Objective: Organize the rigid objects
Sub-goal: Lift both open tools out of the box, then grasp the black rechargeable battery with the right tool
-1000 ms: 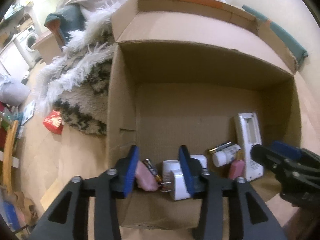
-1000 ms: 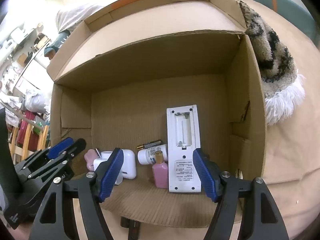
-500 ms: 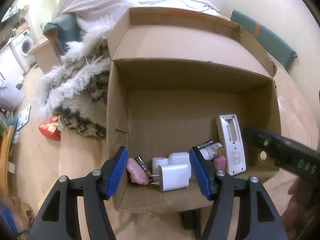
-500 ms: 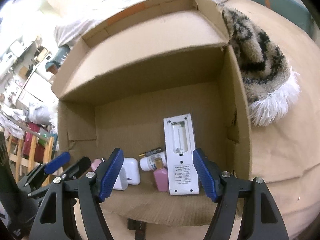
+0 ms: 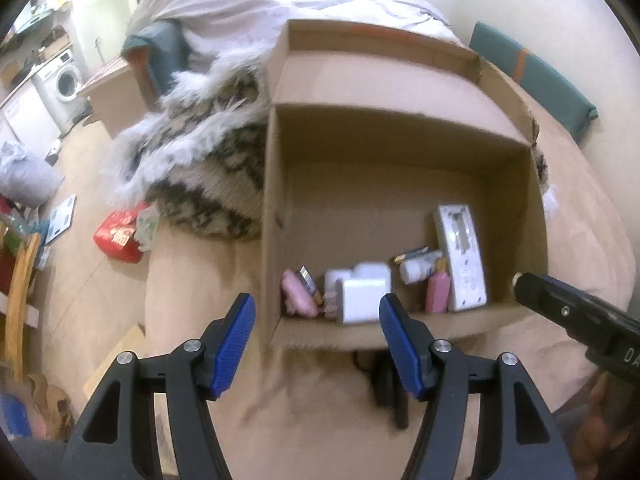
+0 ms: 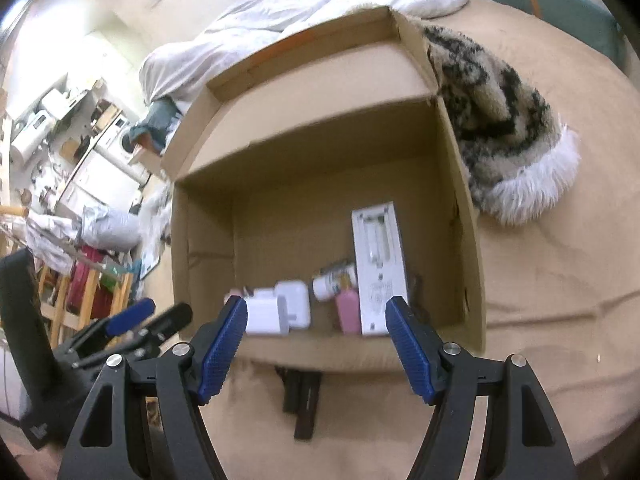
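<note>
An open cardboard box (image 5: 276,208) (image 6: 452,200) lies on a tan bed. Along its near wall sit a pink item (image 5: 298,296), a battery (image 5: 310,280), a white charger plug (image 5: 364,294) (image 6: 264,316), a white case (image 6: 294,304), a small white bottle (image 5: 416,268) (image 6: 334,282), a pink bottle (image 5: 438,292) (image 6: 348,312) and a white remote (image 5: 462,258) (image 6: 380,264). My left gripper (image 5: 316,316) (image 6: 148,316) hovers open before the box's near left corner, holding nothing. My right gripper (image 6: 316,320) (image 5: 560,308) is open and empty, in front of the box's near edge.
A black flat object (image 5: 390,384) (image 6: 302,400) lies on the sheet just in front of the box. A fluffy patterned blanket (image 5: 200,168) (image 6: 500,120) borders the box. A white duvet (image 6: 320,8) is behind it. A red packet (image 5: 116,236) is on the floor.
My left gripper opened and let go of the white charger plug, which now rests in the box. Both grippers drew back and up from the box.
</note>
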A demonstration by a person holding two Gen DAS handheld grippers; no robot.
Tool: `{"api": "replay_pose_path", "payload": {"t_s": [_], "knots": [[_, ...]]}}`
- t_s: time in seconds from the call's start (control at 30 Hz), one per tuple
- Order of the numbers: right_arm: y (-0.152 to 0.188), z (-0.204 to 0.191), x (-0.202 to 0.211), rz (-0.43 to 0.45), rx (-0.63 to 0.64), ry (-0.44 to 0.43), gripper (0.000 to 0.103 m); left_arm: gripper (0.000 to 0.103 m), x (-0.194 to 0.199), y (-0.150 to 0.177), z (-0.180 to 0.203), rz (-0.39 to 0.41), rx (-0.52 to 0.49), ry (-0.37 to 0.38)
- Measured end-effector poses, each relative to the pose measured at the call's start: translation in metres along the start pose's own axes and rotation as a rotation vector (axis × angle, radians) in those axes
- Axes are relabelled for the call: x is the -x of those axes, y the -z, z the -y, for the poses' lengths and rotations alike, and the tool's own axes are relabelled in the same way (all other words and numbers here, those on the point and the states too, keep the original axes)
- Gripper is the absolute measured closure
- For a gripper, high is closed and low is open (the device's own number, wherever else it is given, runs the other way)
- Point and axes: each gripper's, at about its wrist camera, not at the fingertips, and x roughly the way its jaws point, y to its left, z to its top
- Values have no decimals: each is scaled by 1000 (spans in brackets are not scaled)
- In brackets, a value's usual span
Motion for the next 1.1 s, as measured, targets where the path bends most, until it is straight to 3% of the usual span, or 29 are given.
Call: {"api": "replay_pose_path", "payload": {"t_s": [0.23, 0.57, 0.73, 0.77, 0.83, 1.0, 1.1], "knots": [[26, -3, -6, -59, 24, 19, 27, 42, -13, 34, -3, -83, 0, -22], [43, 5, -22, -135, 10, 20, 27, 42, -33, 34, -28, -132, 99, -25], [53, -7, -57, -258, 49, 4, 28, 42, -40, 35, -29, -160, 124, -20], [56, -10, -65, -281, 65, 17, 30, 42, -41, 35, -28, -163, 124, -22], [61, -15, -84, -344, 94, 26, 59, 42, -43, 36, -26, -171, 122, -20], [74, -20, -115, -452, 115, 38, 61, 42, -47, 36, -24, -183, 115, -19], [78, -23, -115, -449, 145, 53, 65, 42, -48, 36, -25, -194, 125, -9]]}}
